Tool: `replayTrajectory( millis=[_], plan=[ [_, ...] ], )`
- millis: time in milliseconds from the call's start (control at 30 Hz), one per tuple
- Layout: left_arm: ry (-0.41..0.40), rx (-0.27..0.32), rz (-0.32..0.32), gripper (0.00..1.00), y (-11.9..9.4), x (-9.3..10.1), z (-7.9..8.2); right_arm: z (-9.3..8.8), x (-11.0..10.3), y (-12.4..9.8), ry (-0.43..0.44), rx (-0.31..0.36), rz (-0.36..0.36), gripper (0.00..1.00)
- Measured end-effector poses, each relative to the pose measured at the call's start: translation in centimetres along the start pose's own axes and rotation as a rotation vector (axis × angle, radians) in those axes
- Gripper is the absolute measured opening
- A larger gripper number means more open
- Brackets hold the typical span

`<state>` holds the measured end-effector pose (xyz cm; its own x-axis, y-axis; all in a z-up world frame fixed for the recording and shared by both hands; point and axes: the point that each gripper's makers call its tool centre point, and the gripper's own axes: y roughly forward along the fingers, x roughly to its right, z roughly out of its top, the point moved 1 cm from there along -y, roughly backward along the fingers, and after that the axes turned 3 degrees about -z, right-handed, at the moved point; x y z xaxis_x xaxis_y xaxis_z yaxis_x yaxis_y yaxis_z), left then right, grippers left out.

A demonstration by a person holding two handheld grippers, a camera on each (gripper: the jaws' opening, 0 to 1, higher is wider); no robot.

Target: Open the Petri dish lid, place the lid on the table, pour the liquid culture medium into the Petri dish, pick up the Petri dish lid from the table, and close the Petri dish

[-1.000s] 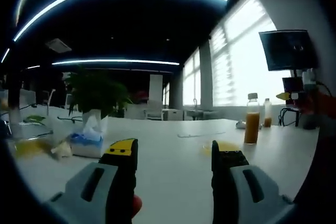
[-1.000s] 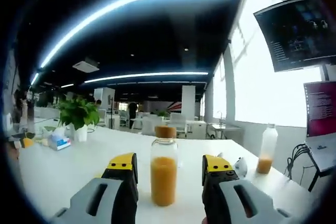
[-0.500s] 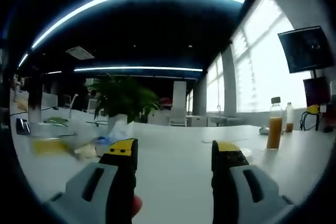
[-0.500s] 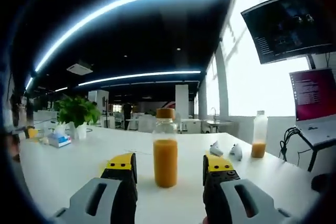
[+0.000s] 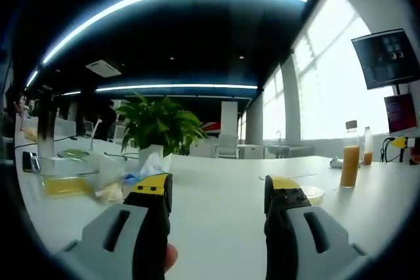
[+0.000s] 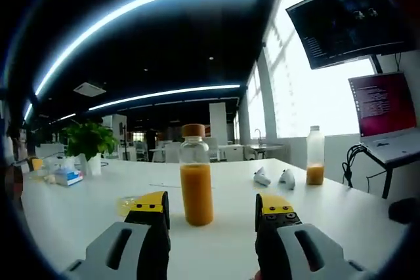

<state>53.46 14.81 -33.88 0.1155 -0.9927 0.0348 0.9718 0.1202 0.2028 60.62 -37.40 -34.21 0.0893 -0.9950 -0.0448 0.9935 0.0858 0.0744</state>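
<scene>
In the right gripper view a clear bottle of orange liquid with a brown cap stands upright on the white table. It is just ahead of my right gripper, which is open and apart from the bottle. A shallow Petri dish with a yellowish tint lies left of the left jaw. In the left gripper view my left gripper is open and holds nothing. The dish peeks out beside its right jaw, and the bottle stands further right.
A potted plant, a tissue box and a glass container of yellow liquid stand at the left. A second small bottle, two white objects, a laptop and a monitor are at the right.
Both cameras have shifted. The left gripper view has swung left, so the bottle sits further right in it. The right gripper has kept the bottle between its open jaws.
</scene>
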Motion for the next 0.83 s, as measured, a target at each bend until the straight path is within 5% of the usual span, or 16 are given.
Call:
replayTrajectory(
  millis=[833],
  plan=[
    [-0.009, 0.009, 0.019, 0.46, 0.6, -0.5, 0.9, 0.3, -0.4, -0.5, 0.001, -0.008, -0.021, 0.46]
  ],
)
